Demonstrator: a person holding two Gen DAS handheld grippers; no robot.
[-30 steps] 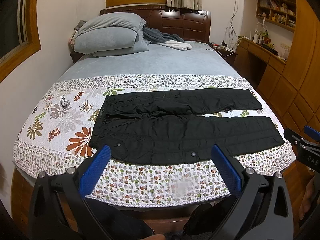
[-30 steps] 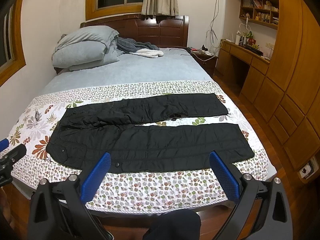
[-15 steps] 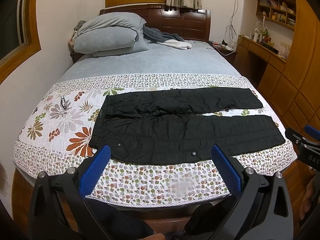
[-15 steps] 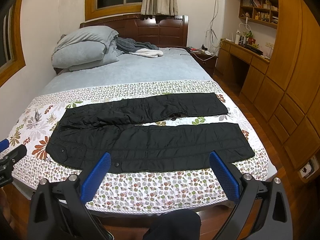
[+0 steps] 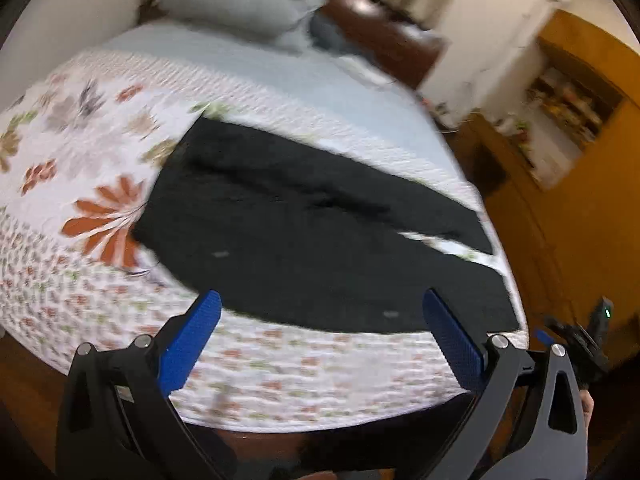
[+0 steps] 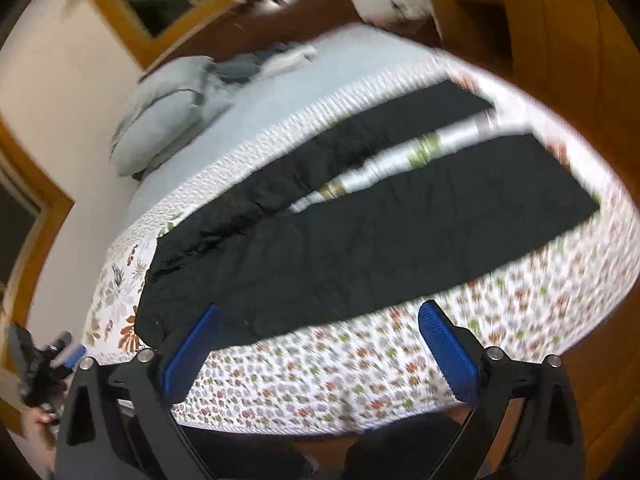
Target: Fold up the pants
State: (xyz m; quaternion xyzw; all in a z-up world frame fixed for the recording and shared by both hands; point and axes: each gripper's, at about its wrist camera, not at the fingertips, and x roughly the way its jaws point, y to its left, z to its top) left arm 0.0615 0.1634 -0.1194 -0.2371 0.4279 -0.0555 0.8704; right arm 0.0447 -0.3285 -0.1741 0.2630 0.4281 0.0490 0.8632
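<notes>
Pants (image 5: pixel 320 240), black, lie spread flat across the flowered quilt (image 5: pixel 80 200) near the foot of the bed, waist toward the left, both legs running right with a strip of quilt showing between them. My left gripper (image 5: pixel 320 332) hangs over the bed's near edge, jaws spread wide, holding nothing. My right gripper (image 6: pixel 320 340) likewise gapes empty. Both views are tilted and motion-blurred. Grey pillows (image 6: pixel 168 120) sit at the headboard.

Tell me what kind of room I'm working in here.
Almost certainly a home bedroom. A bed with a floral quilt holds the black pants, grey pillows are piled by the dark wooden headboard, and built-in wooden cabinets line one side.
</notes>
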